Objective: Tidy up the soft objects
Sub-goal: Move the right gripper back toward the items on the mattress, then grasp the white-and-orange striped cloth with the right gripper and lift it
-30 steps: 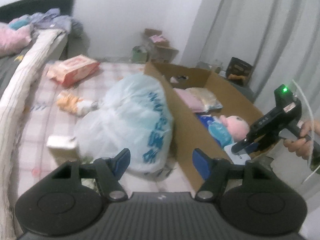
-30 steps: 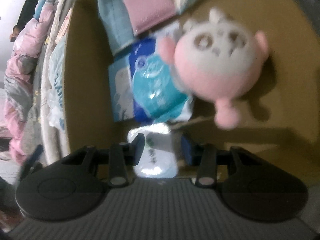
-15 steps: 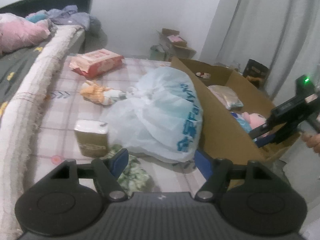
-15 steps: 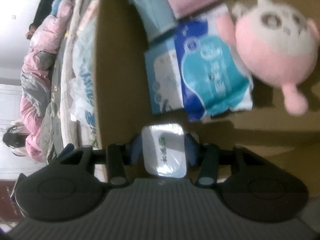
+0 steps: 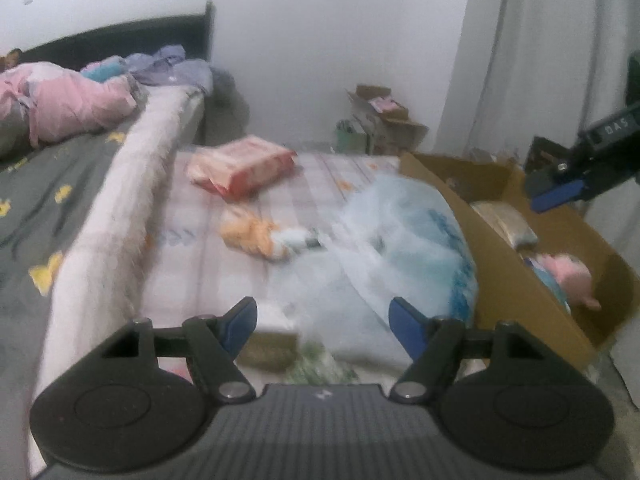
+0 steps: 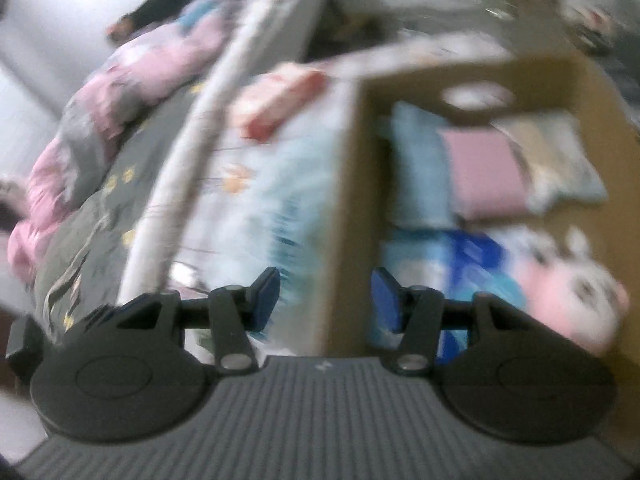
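My left gripper (image 5: 322, 322) is open and empty, low over the checked mattress (image 5: 320, 176). Beyond it lie a white and blue plastic bag (image 5: 400, 248), an orange plush toy (image 5: 256, 236), a pink-red pack (image 5: 244, 168) and a blurred tissue pack (image 5: 272, 344). A cardboard box (image 5: 500, 280) stands to the right with a pink plush (image 5: 568, 276) inside. My right gripper (image 6: 326, 300) is open and empty, above the box's left wall (image 6: 348, 200). Its blue finger (image 5: 558, 194) shows over the box in the left wrist view. Blue packs (image 6: 460, 256), a pink cloth (image 6: 484, 172) and the plush (image 6: 576, 296) lie in the box.
A bed with a grey sheet (image 5: 48, 184) and a pink quilt (image 5: 60, 104) runs along the left. Small boxes (image 5: 384, 120) stand by the far wall. A curtain (image 5: 540, 60) hangs at the right. A green patterned cloth (image 5: 316, 368) lies near my left fingers.
My right gripper let go of the small white pack inside the box, then rose and rolled upright. My left gripper swung left, so the bag now lies straight ahead.
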A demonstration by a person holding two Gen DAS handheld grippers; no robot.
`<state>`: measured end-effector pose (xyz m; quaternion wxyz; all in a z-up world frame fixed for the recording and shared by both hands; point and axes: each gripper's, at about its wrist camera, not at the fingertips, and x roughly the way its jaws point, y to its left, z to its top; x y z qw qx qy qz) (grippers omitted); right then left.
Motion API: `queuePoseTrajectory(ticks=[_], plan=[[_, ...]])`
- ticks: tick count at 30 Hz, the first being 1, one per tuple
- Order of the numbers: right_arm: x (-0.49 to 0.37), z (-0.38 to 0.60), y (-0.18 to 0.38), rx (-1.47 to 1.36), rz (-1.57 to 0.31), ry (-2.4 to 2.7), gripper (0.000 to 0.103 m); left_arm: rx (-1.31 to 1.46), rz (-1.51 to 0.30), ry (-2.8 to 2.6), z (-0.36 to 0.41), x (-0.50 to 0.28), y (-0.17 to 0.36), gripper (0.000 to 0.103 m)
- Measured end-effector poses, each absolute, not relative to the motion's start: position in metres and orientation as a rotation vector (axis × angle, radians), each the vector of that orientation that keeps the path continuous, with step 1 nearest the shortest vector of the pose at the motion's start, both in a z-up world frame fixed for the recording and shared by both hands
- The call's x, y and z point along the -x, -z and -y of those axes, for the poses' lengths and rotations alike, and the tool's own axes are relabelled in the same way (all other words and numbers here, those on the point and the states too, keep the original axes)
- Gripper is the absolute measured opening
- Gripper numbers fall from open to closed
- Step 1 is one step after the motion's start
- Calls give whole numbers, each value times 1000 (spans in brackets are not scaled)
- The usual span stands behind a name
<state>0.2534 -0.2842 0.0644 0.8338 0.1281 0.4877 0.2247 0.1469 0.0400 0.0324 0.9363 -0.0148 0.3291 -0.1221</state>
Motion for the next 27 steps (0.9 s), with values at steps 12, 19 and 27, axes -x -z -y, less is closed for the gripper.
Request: queuePoseTrajectory(ticks=[12, 19, 27], plan=[[-410, 92, -42, -132, -1118, -705, 49, 312, -892, 238, -86, -299, -4, 74], [-482, 52, 29, -138, -1292, -619, 46, 443, -1042, 272, -102, -356, 47, 70], [-501, 52, 85, -247, -1430, -601, 46, 534, -1094, 302, -110, -382, 64, 67]])
